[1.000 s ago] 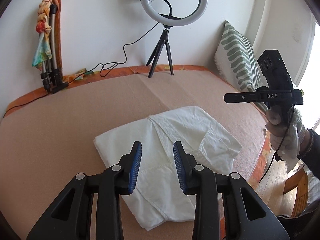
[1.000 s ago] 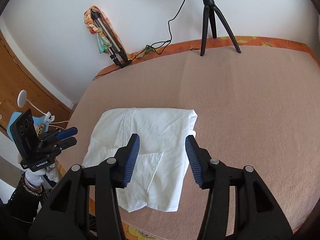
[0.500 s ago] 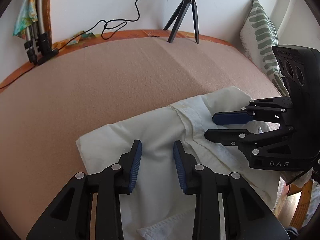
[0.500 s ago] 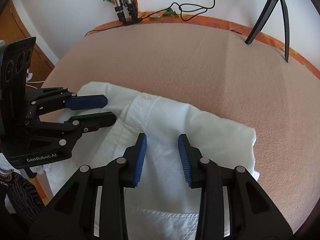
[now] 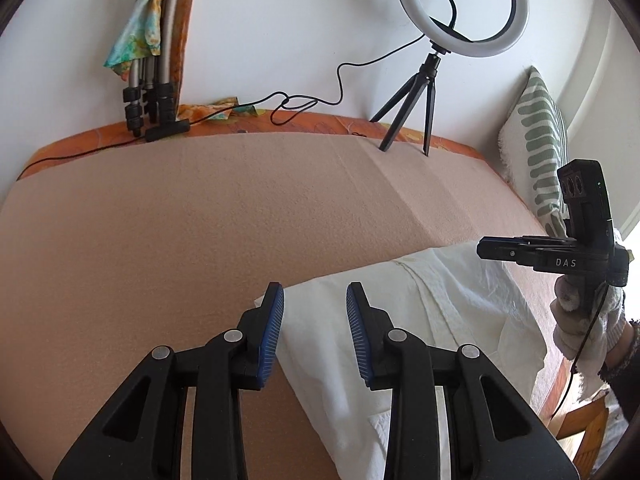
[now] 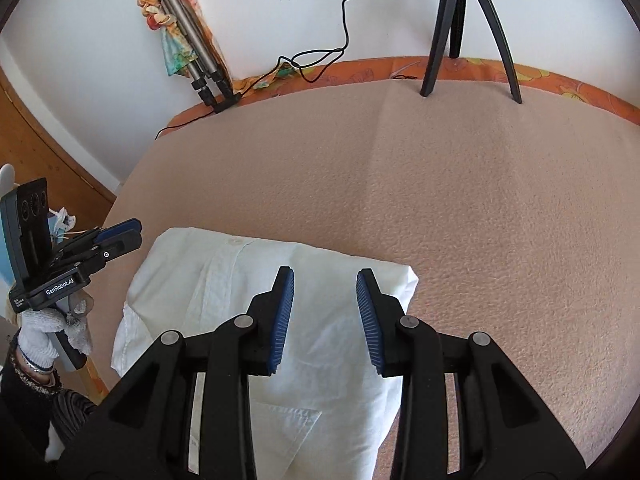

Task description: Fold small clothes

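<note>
A folded white shirt (image 5: pixel 452 308) lies on the pink blanket near the bed's front edge; it also shows in the right wrist view (image 6: pixel 224 292). My left gripper (image 5: pixel 315 320) is open and empty, held above the shirt's left corner. My right gripper (image 6: pixel 325 304) is open and empty, held above the shirt's right half. The right gripper shows in the left wrist view (image 5: pixel 556 258) at the far right. The left gripper shows in the right wrist view (image 6: pixel 80 256) at the far left, beside the shirt.
The pink blanket (image 5: pixel 224 216) covers the bed. A ring light on a black tripod (image 5: pixel 424 92) stands at the back. A folded tripod with a colourful cloth (image 5: pixel 148 60) leans on the wall. A striped pillow (image 5: pixel 536 148) stands at the right.
Both grippers have lifted up and back from the shirt and moved apart. The shirt lies still and folded.
</note>
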Available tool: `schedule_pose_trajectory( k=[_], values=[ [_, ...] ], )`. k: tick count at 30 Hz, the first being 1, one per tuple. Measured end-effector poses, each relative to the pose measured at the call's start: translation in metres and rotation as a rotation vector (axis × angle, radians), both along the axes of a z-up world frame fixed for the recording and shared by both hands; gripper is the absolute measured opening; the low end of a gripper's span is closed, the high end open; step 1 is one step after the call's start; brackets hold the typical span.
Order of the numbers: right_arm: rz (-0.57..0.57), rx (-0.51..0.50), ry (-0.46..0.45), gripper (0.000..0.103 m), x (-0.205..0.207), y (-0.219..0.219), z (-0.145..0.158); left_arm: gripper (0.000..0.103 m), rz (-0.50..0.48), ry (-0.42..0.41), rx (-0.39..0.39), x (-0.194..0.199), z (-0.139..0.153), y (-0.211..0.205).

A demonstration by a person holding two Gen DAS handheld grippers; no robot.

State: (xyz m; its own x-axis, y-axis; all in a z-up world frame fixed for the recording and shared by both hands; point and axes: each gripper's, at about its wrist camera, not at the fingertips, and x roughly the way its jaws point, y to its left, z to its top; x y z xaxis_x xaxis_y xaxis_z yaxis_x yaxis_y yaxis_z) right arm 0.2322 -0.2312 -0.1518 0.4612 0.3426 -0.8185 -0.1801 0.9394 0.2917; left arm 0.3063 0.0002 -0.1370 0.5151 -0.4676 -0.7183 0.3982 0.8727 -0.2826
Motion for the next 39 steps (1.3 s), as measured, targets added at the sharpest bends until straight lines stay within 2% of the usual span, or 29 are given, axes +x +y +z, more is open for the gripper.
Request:
schedule_pose_trajectory(
  k=[4,7,8,10,11,14,19,22,24,26,28,29,32,35,36,39],
  values=[
    [-0.009,-0.047,0.029,0.036,0.009,-0.003,-0.012,0.031,-0.025,0.007,0.089,0.013,-0.014,-0.017],
    [-0.021,-0.091,0.052,0.036,0.017,-0.004,-0.02,0.031,-0.007,-0.017,0.242,0.023,-0.033,-0.024],
    [-0.03,-0.1,0.062,0.036,0.018,-0.007,-0.023,0.033,0.002,-0.018,0.271,0.026,-0.039,-0.023],
    [-0.057,-0.121,0.08,0.037,0.022,-0.014,-0.029,0.034,0.04,-0.004,0.259,0.028,-0.045,-0.015],
    [-0.069,-0.115,0.091,0.041,0.023,-0.018,-0.032,0.034,0.064,-0.004,0.267,0.028,-0.045,-0.011],
    [-0.106,-0.131,0.088,0.041,0.02,-0.027,-0.026,0.034,0.098,-0.041,0.379,0.02,-0.04,-0.006],
    [-0.133,-0.11,0.038,0.045,-0.003,-0.036,0.006,0.034,0.119,-0.061,0.285,-0.012,-0.011,0.02],
    [-0.142,-0.094,0.007,0.046,-0.025,-0.038,0.027,0.034,0.116,-0.115,0.289,-0.037,0.01,0.022],
    [-0.14,-0.091,-0.019,0.053,-0.042,-0.036,0.039,0.034,0.113,-0.148,0.277,-0.054,0.024,0.023],
    [-0.137,-0.107,-0.056,0.06,-0.061,-0.032,0.051,0.039,0.108,-0.185,0.272,-0.071,0.037,0.022],
    [-0.136,-0.114,-0.088,0.063,-0.078,-0.029,0.062,0.053,0.103,-0.231,0.273,-0.087,0.049,0.021],
    [-0.138,-0.114,-0.101,0.063,-0.086,-0.028,0.066,0.055,0.099,-0.251,0.268,-0.093,0.054,0.021],
    [-0.147,-0.096,-0.125,0.066,-0.106,-0.022,0.076,0.056,0.081,-0.289,0.255,-0.108,0.065,0.018],
    [-0.128,-0.039,-0.147,0.084,-0.123,-0.018,0.083,0.056,0.06,-0.308,0.241,-0.119,0.071,0.016],
    [-0.122,-0.034,-0.152,0.088,-0.128,-0.017,0.085,0.057,0.054,-0.308,0.232,-0.121,0.072,0.016],
    [-0.136,-0.061,-0.141,0.088,-0.135,-0.017,0.09,0.057,0.05,-0.278,0.196,-0.12,0.07,0.015]
  ],
)
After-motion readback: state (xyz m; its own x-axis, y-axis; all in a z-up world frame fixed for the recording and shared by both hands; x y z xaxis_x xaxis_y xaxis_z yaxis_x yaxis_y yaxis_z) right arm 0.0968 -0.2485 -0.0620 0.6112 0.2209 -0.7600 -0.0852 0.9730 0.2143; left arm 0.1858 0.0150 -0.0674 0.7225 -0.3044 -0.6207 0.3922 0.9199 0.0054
